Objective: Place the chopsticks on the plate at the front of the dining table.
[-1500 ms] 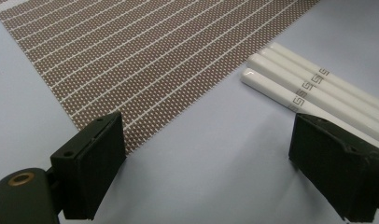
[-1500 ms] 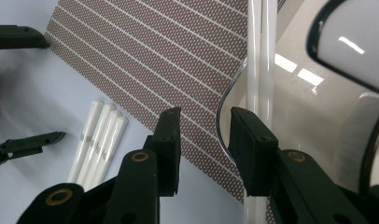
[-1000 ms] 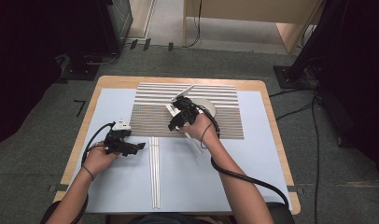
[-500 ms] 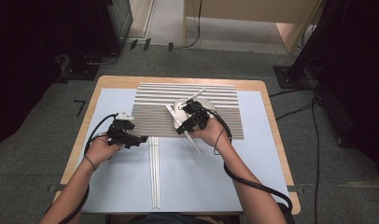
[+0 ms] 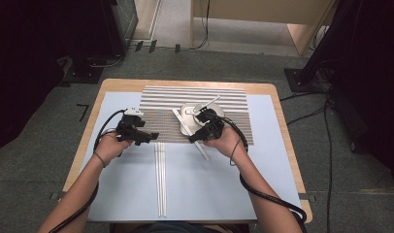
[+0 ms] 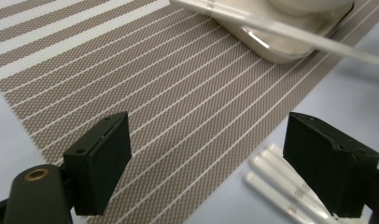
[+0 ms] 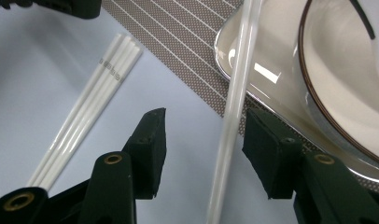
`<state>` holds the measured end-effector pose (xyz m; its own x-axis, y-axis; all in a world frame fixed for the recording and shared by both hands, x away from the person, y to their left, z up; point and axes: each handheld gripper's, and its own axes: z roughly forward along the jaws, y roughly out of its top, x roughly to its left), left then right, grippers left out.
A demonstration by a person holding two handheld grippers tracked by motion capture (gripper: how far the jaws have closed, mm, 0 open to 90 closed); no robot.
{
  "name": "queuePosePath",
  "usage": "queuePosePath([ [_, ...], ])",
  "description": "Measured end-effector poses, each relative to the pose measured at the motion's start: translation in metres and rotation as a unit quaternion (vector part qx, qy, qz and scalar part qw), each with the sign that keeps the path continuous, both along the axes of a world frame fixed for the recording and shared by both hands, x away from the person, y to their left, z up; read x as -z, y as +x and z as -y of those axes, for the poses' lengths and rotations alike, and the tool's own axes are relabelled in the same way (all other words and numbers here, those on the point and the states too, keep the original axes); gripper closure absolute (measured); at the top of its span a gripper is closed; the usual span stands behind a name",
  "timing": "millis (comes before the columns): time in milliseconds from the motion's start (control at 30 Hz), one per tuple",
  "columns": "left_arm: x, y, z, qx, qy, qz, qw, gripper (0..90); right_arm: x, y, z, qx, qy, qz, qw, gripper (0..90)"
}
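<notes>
A single white chopstick (image 5: 188,131) lies slanted with its far end on the rim of a white plate (image 5: 185,110) and its near end on the blue mat. My right gripper (image 5: 194,137) straddles it; in the right gripper view the jaws have just been opening. The chopstick (image 7: 234,107) runs between them, close to the right pad without touching. My left gripper (image 5: 150,136) hovers wide open over the striped placemat (image 6: 131,70), with nothing between its jaws (image 6: 211,144). Several more white chopsticks (image 5: 160,179) lie side by side on the mat.
A bowl (image 7: 346,70) with a dark rim stands on the plate (image 7: 267,79), and a spoon (image 5: 210,102) sticks out of it to the far right. The wooden table's edge (image 5: 88,121) frames the blue mat. Cables trail from both grippers.
The left hand has moved away from the person and up, onto the placemat's near edge. The right hand has drawn back toward the person, and its jaws have spread off the single chopstick.
</notes>
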<state>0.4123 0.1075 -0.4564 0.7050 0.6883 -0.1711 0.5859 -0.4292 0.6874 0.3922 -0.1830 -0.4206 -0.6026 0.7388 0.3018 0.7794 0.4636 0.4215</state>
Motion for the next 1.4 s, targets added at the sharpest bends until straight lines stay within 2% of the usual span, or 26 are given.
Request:
queuePosePath([
  [167, 0.003, 0.011, 0.01, -0.003, 0.005, -0.017, 0.9998, 14.7, 0.004, -0.004, 0.007, 0.006, -0.002, -0.002, 1.0, 49.1],
  [333, 0.008, 0.02, 0.014, -0.01, -0.006, -0.031, 0.9994, 14.8, 0.014, -0.006, 0.011, 0.008, -0.004, -0.008, 0.9999, 49.5],
  [567, 0.012, 0.025, 0.024, -0.011, -0.009, -0.021, 0.9997, 14.8, 0.023, -0.008, 0.011, 0.007, -0.021, -0.01, 0.9997, 51.7],
  [933, 0.007, 0.032, 0.042, 0.012, -0.023, -0.007, 0.9996, 14.9, 0.031, -0.009, 0.007, 0.01, -0.03, -0.015, 0.9994, 57.3],
  [1167, 0.011, 0.036, 0.051, 0.031, -0.027, -0.012, 0.9991, 14.8, 0.032, -0.01, 0.006, 0.016, -0.028, -0.019, 0.9993, 60.2],
  [1300, 0.012, 0.039, 0.055, 0.027, -0.023, -0.019, 0.9992, 22.3, 0.035, -0.01, 0.006, 0.016, -0.032, -0.024, 0.9991, 60.4],
  [1400, 0.012, 0.04, 0.058, 0.03, -0.023, -0.02, 0.9991, 22.4, 0.036, -0.01, 0.006, 0.018, -0.034, -0.028, 0.9989, 61.7],
])
